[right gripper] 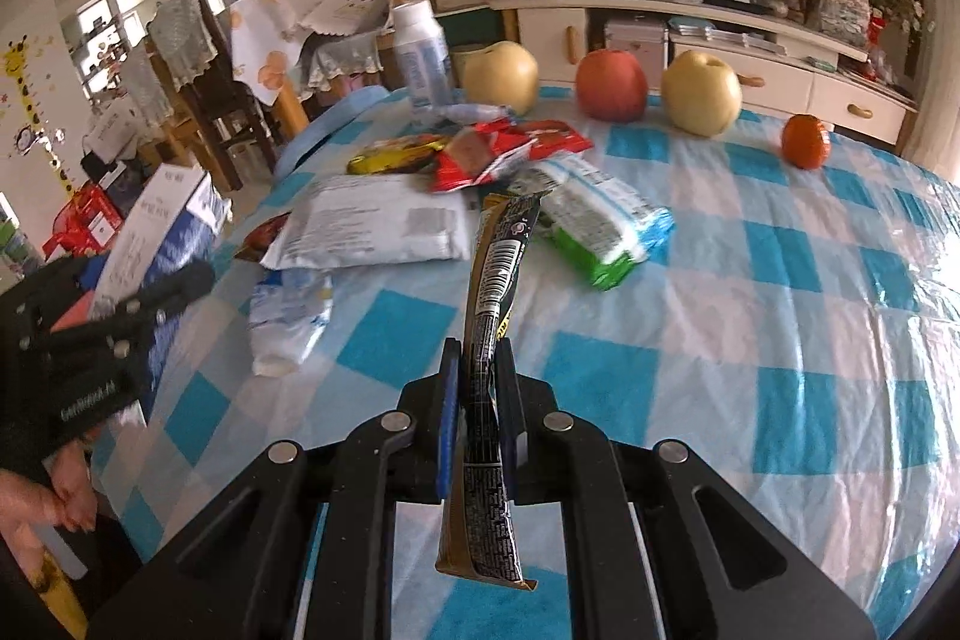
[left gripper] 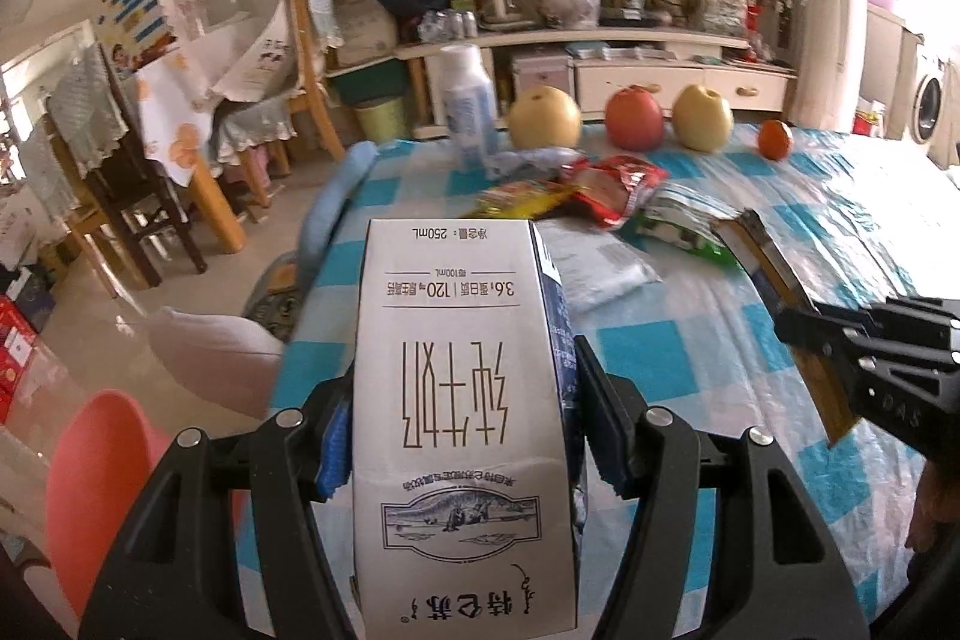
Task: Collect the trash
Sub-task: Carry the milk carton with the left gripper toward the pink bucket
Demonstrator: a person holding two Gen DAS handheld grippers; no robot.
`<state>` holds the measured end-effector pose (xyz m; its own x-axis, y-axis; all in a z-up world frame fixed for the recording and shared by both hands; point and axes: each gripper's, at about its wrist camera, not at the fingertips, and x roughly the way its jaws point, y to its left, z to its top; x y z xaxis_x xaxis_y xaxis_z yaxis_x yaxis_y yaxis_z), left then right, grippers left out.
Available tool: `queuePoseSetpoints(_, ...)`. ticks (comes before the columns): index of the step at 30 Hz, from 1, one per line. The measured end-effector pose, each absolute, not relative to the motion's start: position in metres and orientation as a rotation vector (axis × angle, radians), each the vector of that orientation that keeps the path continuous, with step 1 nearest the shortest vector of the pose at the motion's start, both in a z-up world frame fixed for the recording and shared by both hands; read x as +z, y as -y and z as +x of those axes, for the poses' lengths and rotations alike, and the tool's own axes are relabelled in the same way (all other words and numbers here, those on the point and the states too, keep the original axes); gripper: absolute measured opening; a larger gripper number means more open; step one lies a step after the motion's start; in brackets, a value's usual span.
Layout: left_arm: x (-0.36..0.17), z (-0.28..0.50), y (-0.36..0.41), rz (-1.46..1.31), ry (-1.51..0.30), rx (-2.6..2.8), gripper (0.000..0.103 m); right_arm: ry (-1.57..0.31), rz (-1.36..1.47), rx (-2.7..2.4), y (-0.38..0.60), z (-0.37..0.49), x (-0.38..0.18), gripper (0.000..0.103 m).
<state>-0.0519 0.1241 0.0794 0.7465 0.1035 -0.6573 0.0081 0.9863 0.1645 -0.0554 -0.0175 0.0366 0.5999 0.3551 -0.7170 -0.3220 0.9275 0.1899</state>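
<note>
My left gripper (left gripper: 462, 418) is shut on a white 250 mL milk carton (left gripper: 456, 370), its pads pressing both sides, above the table's left edge. In the right wrist view that gripper (right gripper: 162, 268) and carton (right gripper: 162, 214) appear at the far left. My right gripper (right gripper: 480, 376) is shut on a long black and gold wrapper (right gripper: 489, 292) that sticks up and forward over the checked tablecloth (right gripper: 750, 340). The left wrist view shows the right gripper (left gripper: 798, 334) with its wrapper (left gripper: 774, 268) at the right. More trash lies ahead: a red wrapper (right gripper: 498, 148), a white pouch (right gripper: 372, 226), a green-white packet (right gripper: 594, 226) and a crumpled plastic bottle (right gripper: 288, 322).
Two pears (right gripper: 501, 76), a red apple (right gripper: 612, 85) and an orange (right gripper: 804, 142) line the table's far side, beside a standing white bottle (right gripper: 420, 52). A pink rounded container (left gripper: 102, 490) sits on the floor left of the table. Chairs (left gripper: 150, 196) stand further left.
</note>
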Motion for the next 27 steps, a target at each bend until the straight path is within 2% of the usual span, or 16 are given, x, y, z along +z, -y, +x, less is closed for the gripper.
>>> queuePoseSetpoints(27,0.107,-0.086,-0.242,0.046,-0.654,0.301,0.063,-0.836,0.006,0.603,-0.107,-0.093,0.063,0.012)
